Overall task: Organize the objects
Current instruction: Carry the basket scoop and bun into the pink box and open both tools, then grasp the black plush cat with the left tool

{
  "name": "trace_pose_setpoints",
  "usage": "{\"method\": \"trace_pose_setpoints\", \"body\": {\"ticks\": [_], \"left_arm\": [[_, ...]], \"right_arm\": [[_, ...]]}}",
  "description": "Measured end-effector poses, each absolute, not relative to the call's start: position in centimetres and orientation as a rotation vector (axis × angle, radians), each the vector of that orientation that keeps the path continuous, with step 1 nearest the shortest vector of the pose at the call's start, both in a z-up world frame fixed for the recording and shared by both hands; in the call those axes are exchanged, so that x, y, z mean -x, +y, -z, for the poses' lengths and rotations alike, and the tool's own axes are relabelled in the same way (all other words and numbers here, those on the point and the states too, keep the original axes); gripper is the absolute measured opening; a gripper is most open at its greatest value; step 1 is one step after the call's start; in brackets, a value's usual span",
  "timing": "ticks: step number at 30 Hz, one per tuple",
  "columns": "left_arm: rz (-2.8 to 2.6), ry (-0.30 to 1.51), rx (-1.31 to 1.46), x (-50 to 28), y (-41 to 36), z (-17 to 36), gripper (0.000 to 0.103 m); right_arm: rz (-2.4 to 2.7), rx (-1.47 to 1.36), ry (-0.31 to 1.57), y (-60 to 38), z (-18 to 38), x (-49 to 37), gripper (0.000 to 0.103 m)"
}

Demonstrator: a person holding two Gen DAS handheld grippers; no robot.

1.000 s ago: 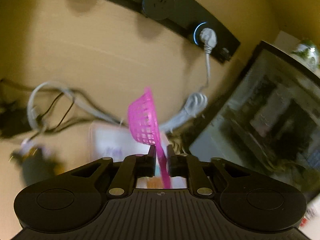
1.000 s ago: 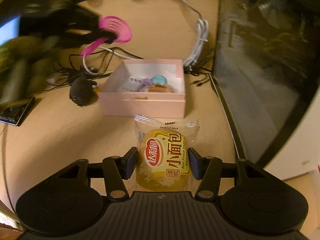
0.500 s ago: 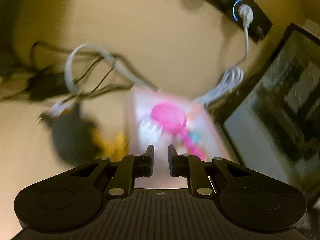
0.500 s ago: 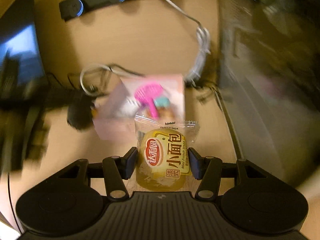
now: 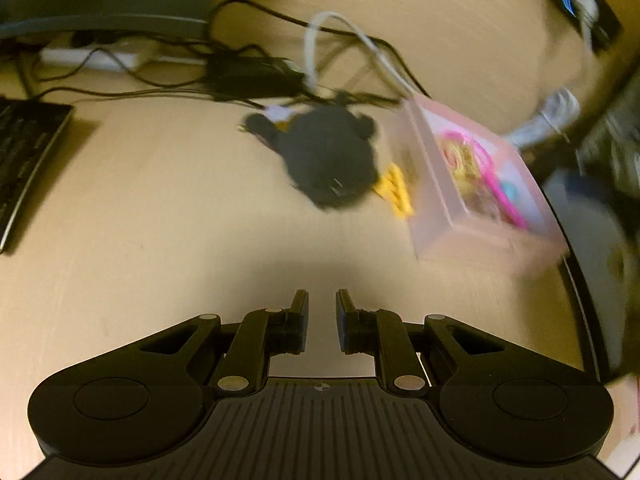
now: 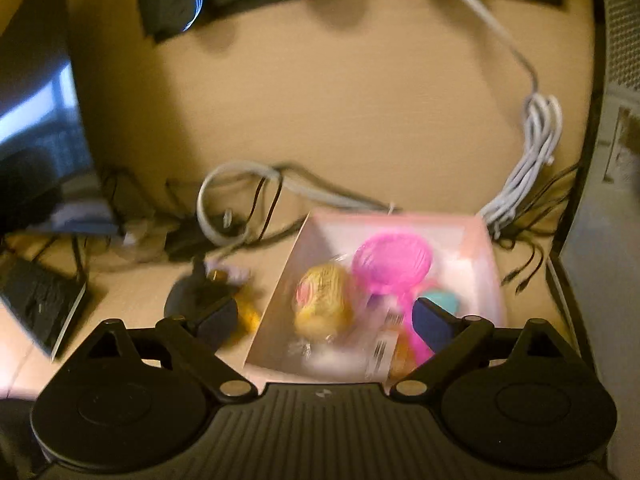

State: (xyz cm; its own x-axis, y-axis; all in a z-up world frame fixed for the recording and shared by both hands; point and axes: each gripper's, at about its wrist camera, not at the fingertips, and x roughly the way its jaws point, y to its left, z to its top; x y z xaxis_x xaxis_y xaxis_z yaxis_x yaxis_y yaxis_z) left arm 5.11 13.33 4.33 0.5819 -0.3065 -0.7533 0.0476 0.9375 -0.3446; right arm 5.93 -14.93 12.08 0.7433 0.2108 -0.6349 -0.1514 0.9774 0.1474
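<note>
- Right now the right tongs (image 6: 324, 320) are opening wide above the pink box (image 6: 486, 248); nothing is pinched between them, and the yellow bread packet (image 6: 322, 300) lies loose inside the box.
- Left tongs (image 5: 322, 316) are closed to a narrow slit, empty, over bare desk (image 5: 160, 208) nearer than the box.
- Risk: the packet sits on the left side of the box on top of other things; it may rest tilted, so a knock from the right tongs pulling away could tip it out.
- Risk: the left jaw of the right tongs hangs just over the box's left wall, so a careless pull-back could drag or shove the light box.
- Risk: the black plush toy (image 5: 328, 160) and yellow clip (image 5: 396, 194) lie just left of the box, close to tangled cables (image 5: 256, 76); a grab there could snag a cord.
- Box contents: bread packet, pink scoop (image 6: 394, 264) with its handle toward the near wall, a teal item (image 6: 442, 300), and probably a small white packet, too blurred to name.
- Toy and clip not yet in the box.
</note>
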Motion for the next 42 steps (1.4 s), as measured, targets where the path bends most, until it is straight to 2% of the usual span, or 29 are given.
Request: {"method": "trace_pose_setpoints", "body": {"ticks": [8, 11, 13, 15, 26, 27, 28, 29, 30, 31, 32, 39, 41, 42], "left_arm": [[0.185, 0.817, 0.407, -12.1, 13.0, -7.8, 0.016], [0.159, 0.845, 0.394, -14.8, 11.8, -7.8, 0.016], [0.125, 0.868, 0.364, -16.5, 11.0, -7.1, 0.023], [0.113, 0.849, 0.363, -17.4, 10.7, -6.8, 0.026], [0.076, 0.860, 0.194, -19.5, 7.2, -6.6, 0.030], [0.062, 0.856, 0.180, -19.6, 7.2, -6.5, 0.036], [0.051, 0.853, 0.171, -19.8, 7.2, -6.4, 0.053], [0.043, 0.858, 0.169, -19.9, 7.4, -6.1, 0.064], [0.029, 0.872, 0.180, -19.9, 7.8, -5.7, 0.085], [0.017, 0.886, 0.200, -19.8, 8.3, -5.4, 0.099], [0.012, 0.907, 0.231, -19.5, 8.8, -5.0, 0.101], [0.102, 0.935, 0.304, -15.6, 9.8, -4.3, 0.097], [0.155, 0.947, 0.296, -13.9, 9.5, -4.0, 0.082], [0.194, 0.948, 0.297, -12.7, 9.5, -3.8, 0.064]], "right_arm": [[-0.164, 0.000, 0.757, -14.5, -9.7, -1.0, 0.099], [-0.123, -0.004, 0.773, -15.3, -9.3, 0.0, 0.100], [-0.095, -0.021, 0.793, -15.9, -8.9, 0.5, 0.101], [-0.068, -0.033, 0.813, -16.4, -8.4, 0.8, 0.101], [-0.035, -0.038, 0.850, -16.9, -7.3, 2.8, 0.103], [-0.033, -0.035, 0.852, -16.8, -7.3, 2.8, 0.103], [-0.030, -0.033, 0.853, -16.8, -7.2, 2.8, 0.103], [-0.027, -0.032, 0.853, -16.7, -7.3, 2.8, 0.103], [-0.026, -0.031, 0.849, -16.7, -7.3, 3.0, 0.103], [-0.027, -0.029, 0.845, -16.6, -7.4, 3.1, 0.103], [-0.028, -0.026, 0.841, -16.6, -7.4, 3.3, 0.103], [-0.029, -0.031, 0.861, -16.6, -6.9, 3.6, 0.103], [-0.037, -0.031, 0.855, -16.6, -7.0, 3.6, 0.103], [-0.042, -0.029, 0.851, -16.5, -7.1, 3.7, 0.103]]}}
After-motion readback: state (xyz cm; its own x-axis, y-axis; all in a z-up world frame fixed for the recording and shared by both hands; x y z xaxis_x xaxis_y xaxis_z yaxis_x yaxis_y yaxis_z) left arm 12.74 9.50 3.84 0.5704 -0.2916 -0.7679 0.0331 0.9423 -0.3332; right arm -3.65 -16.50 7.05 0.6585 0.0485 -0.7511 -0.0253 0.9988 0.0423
